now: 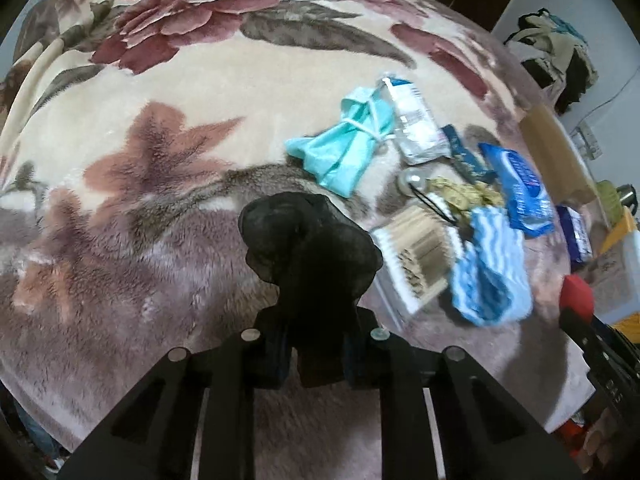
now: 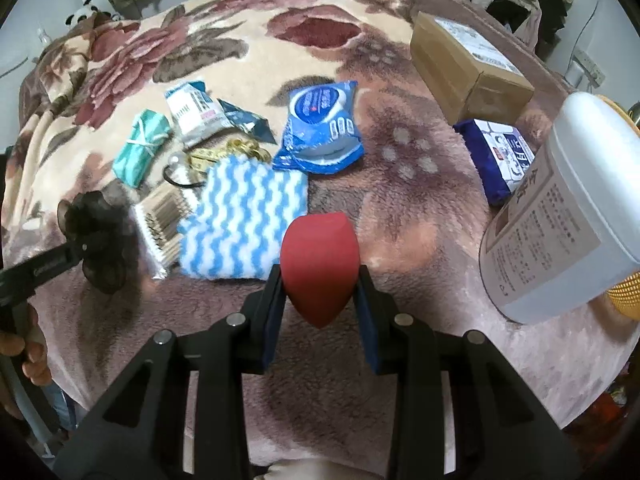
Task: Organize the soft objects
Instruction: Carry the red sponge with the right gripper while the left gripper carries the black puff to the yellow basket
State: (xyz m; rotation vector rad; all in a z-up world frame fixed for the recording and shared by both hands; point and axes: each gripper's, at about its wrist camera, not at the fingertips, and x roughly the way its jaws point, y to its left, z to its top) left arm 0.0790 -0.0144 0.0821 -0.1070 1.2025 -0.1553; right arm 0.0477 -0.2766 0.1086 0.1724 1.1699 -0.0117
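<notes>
My left gripper (image 1: 316, 356) is shut on a black mesh puff (image 1: 308, 248) and holds it above the floral blanket (image 1: 140, 200); the puff also shows at the left of the right wrist view (image 2: 96, 236). My right gripper (image 2: 320, 292) is shut on a red teardrop sponge (image 2: 318, 268), seen at the right edge of the left wrist view (image 1: 576, 292). A blue-and-white wavy cloth (image 2: 240, 220) lies just beyond the sponge, also in the left wrist view (image 1: 488, 268). A teal folded cloth (image 1: 344, 148) lies farther back (image 2: 140, 148).
A pack of cotton swabs (image 2: 164, 220), a blue wipes pack (image 2: 324, 128), a white tissue pack (image 2: 196, 108), a yellow tape measure (image 2: 236, 152) and a black hair tie (image 2: 180, 180) lie clustered. A cardboard box (image 2: 468, 68), a dark blue packet (image 2: 500, 156) and a white tub (image 2: 560, 224) stand at right.
</notes>
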